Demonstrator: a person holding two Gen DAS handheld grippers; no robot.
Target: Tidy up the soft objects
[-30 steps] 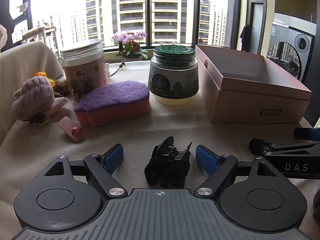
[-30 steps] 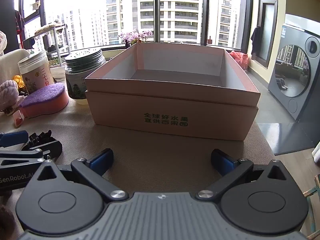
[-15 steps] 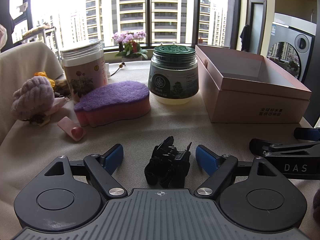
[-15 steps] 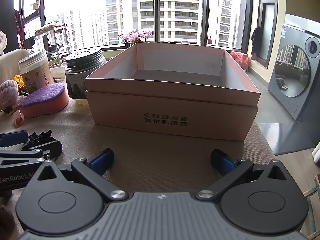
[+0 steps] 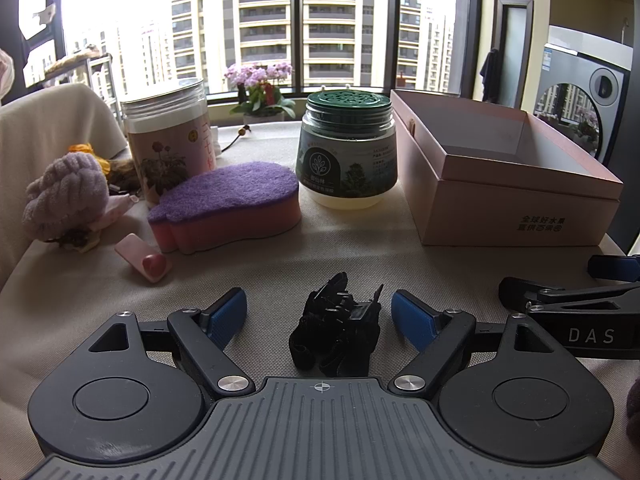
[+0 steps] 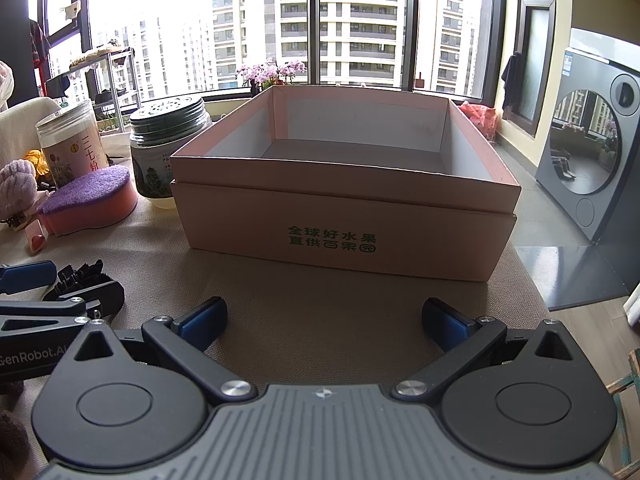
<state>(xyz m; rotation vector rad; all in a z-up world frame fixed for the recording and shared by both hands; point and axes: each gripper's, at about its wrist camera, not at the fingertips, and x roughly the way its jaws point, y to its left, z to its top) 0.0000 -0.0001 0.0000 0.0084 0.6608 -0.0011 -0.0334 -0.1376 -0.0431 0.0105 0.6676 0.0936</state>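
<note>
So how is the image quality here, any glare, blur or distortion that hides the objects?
Left wrist view: window blown out at upper left, straight frames bowed by fisheye, yet the purple sponge and black hair clip are sharp. Right wrist view: same overexposed sky, the pink box evenly lit with legible print, no motion blur.
</note>
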